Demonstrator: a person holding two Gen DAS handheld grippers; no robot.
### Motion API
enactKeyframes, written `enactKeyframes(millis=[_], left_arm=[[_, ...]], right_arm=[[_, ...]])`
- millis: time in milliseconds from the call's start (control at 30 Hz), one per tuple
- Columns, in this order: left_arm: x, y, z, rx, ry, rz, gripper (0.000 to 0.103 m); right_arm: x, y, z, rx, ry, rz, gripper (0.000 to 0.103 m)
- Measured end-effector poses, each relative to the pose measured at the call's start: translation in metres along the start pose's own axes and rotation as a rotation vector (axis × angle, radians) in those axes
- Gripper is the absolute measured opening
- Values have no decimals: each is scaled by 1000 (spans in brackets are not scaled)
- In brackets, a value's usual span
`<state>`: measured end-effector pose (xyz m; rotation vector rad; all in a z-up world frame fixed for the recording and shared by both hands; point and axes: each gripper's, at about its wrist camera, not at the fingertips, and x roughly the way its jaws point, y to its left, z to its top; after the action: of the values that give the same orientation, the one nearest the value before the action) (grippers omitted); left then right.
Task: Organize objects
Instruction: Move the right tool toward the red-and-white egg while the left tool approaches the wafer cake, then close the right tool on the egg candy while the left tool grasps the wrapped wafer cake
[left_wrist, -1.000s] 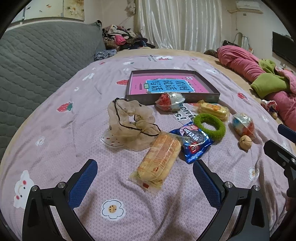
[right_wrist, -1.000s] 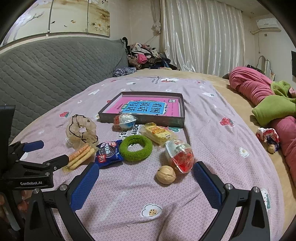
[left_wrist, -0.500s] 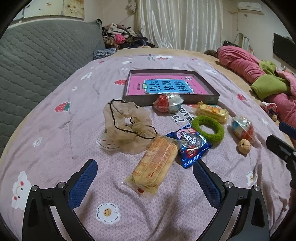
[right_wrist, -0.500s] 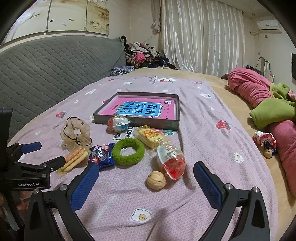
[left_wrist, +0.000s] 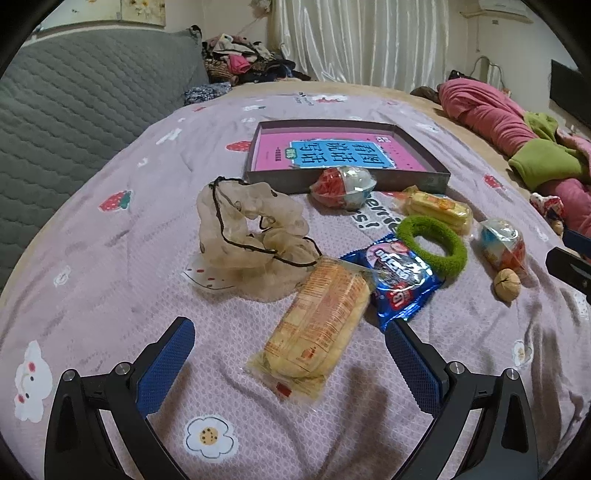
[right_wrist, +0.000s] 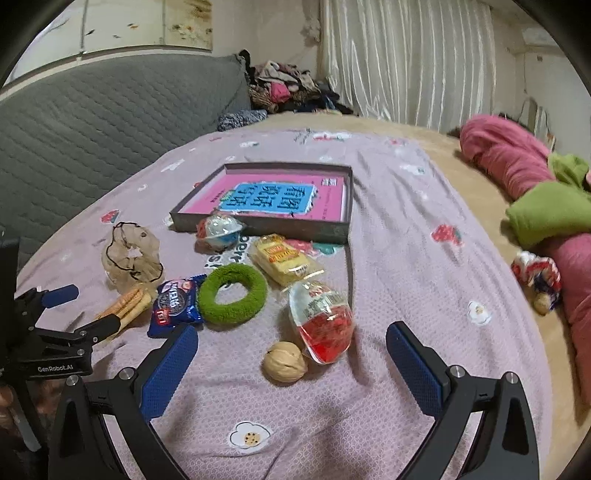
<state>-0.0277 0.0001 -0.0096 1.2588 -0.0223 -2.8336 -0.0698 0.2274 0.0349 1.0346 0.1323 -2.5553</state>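
Both grippers hang over the purple bedspread with fingers spread wide and nothing between them.

The left gripper frames the long yellow wafer packet, which lies straight ahead between its two blue pads, its near end almost level with the fingertips. Just past the right finger sits the blue cookie pouch, one corner tucked against the wafer packet. Beyond the left finger, further out, the beige scrunchie is bunched up and touches the far end of the wafer packet. The green hair ring rests partly on the far edge of the blue pouch.

Over to the right gripper: released too, and the walnut sits right between its fingertips, a shade nearer the left pad. Touching the walnut on its far side is the clear egg capsule with red filling. Ahead of that, a small yellow snack pack, then a second capsule resting against the front wall of the shallow box. Inside that box lies a pink book with a blue label. The box is the farthest thing out from both sets of fingers.
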Motion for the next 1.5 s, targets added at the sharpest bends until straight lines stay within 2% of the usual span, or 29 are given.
enactKeyframes(millis=[400, 667, 967, 1033, 1133, 1200, 1233, 1267, 1333, 1500], left_arm=[[20, -3, 1, -3, 48, -39, 103], [30, 1, 3, -12, 61, -20, 103], [38, -1, 2, 0, 85, -19, 103], [36, -2, 2, 7, 76, -23, 102], [36, -4, 1, 19, 85, -47, 93], [36, -5, 0, 17, 89, -70, 88], [37, -6, 0, 19, 91, -75, 82], [37, -7, -1, 21, 93, -77, 69], [38, -8, 0, 18, 97, -93, 55], [36, -4, 2, -1, 95, -113, 50]], right_arm=[[41, -15, 10, -13, 91, -30, 103], [69, -17, 14, -51, 159, -79, 102], [85, -12, 14, -80, 208, -98, 76], [87, -12, 14, -80, 219, -87, 65], [91, -11, 13, -86, 236, -74, 57], [94, -11, 12, -94, 250, -72, 55], [94, -10, 13, -100, 249, -73, 55], [95, -9, 13, -108, 248, -75, 55], [95, -9, 14, -117, 246, -79, 55], [96, -10, 15, -118, 239, -81, 54]])
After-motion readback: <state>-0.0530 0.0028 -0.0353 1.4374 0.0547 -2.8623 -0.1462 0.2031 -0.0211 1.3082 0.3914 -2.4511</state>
